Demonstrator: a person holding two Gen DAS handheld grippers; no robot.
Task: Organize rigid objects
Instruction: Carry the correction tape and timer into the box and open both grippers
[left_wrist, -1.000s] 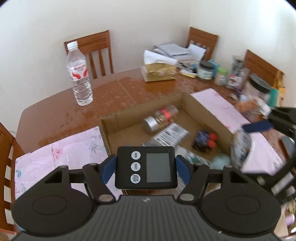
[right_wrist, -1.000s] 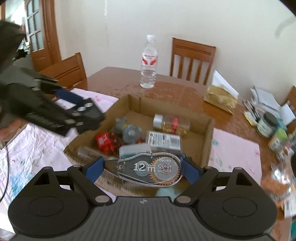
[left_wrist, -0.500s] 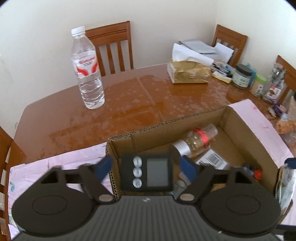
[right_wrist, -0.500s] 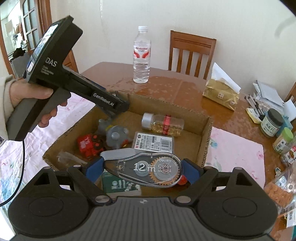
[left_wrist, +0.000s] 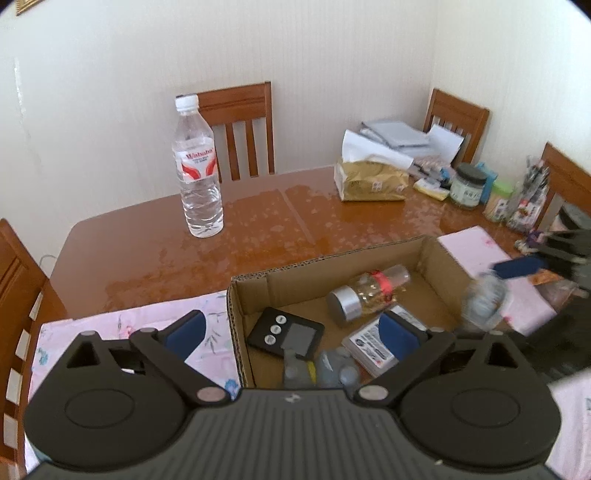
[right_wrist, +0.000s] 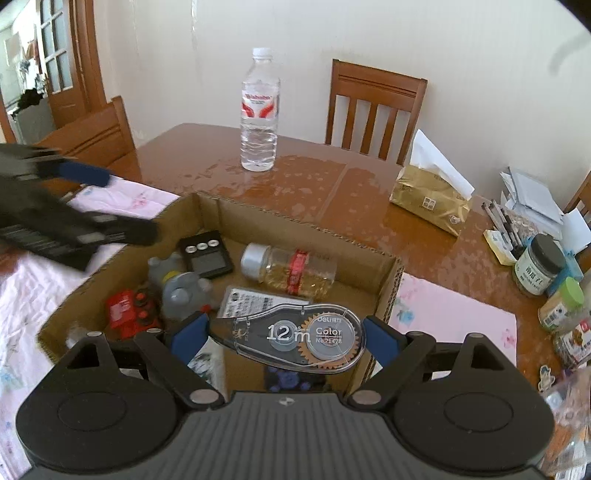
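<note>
Above the near wall of the cardboard box (right_wrist: 207, 210), the right gripper (right_wrist: 284, 334) pinches a clear correction tape dispenser (right_wrist: 295, 338) lengthwise between its blue pads (right_wrist: 188, 330), the label "12 m" facing up. Over the box's left wall the left gripper (left_wrist: 291, 330) hangs with its jaws spread wide and nothing between them; one pad is above the pink cloth (left_wrist: 122, 325) outside the box, the other above the box floor. Inside the box, a black timer (left_wrist: 286, 334) with three round buttons lies flat in the far left corner, apart from both pads. Beside it, along the far wall, a clear jar (left_wrist: 369, 295) with a silver lid and a red band lies on its side. Just in front of the jar lies a flat white labelled packet (right_wrist: 258, 301). Nearer the left wall sit a grey toy figure (right_wrist: 183, 288) and a red toy (right_wrist: 129, 308), close together. The box rests on a brown wooden table (left_wrist: 258, 229), with pink cloth on either side of it. An upright water bottle (right_wrist: 259, 110) stands near the table's far edge, well apart from the box. A gold tissue pack (right_wrist: 430, 199) lies toward the far right corner, and jars with pens (right_wrist: 539, 266) crowd the right edge. Wooden chairs (right_wrist: 373, 107) stand around the table.
</note>
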